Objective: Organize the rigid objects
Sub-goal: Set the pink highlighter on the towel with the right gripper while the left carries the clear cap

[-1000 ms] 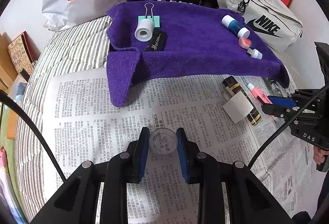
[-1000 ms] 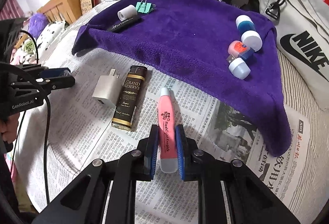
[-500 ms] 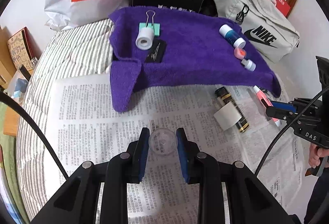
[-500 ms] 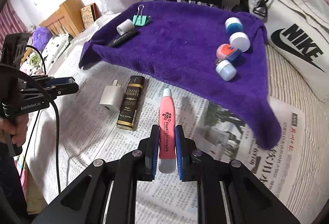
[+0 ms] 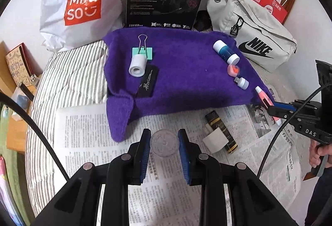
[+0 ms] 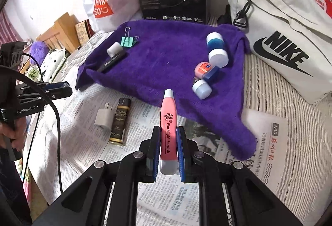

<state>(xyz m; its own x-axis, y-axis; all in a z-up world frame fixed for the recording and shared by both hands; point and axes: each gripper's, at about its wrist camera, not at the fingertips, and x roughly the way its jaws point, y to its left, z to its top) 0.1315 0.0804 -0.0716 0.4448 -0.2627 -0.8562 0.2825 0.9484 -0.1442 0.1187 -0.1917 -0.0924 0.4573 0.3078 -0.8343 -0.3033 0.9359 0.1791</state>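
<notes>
Now both carries are heading for the purple towel (image 5: 186, 72): the left gripper (image 5: 164, 144) is clamping a clear round cap (image 5: 164, 143) above the newspaper (image 5: 89, 128), the right gripper (image 6: 168, 149) is pinching the pink earpick (image 6: 168, 122). Lowering each flat onto bare towel, clear of neighbours, before releasing seems wise.

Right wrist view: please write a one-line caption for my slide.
Right gripper grips a pink earpick above the newspaper, near the purple towel.
</notes>
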